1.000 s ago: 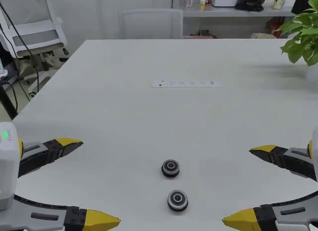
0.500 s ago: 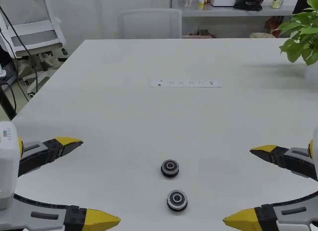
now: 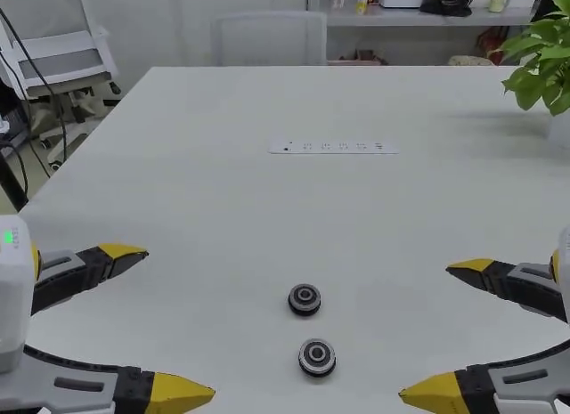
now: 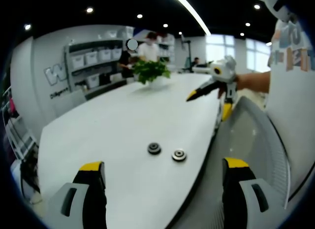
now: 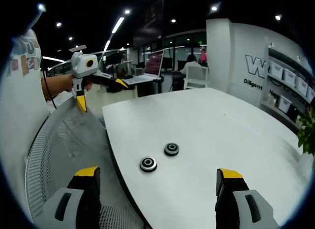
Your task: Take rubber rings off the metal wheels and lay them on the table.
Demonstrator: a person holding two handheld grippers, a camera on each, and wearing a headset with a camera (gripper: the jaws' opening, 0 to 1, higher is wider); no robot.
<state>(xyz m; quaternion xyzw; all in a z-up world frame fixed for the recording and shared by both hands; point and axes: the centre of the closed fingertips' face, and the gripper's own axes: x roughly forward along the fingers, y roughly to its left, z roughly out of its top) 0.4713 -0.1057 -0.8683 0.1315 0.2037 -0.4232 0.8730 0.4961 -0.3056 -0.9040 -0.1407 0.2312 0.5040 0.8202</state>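
Flanking the far wheel (image 3: 305,299) and near wheel (image 3: 316,357), which lie close to the table's (image 3: 267,209) front edge, the left gripper (image 3: 178,323) and right gripper (image 3: 425,331) hang wide open and empty. Rings (image 3: 293,300) look seated on both wheels (neither touched yet). An off-centre pinch could send a wheel rolling off the edge.

Smooth matt table (image 3: 267,209), rubber-ringed metal wheels (image 3: 305,299)

Head view downward, gripper views facing inward, sharing table (image 3: 267,218)
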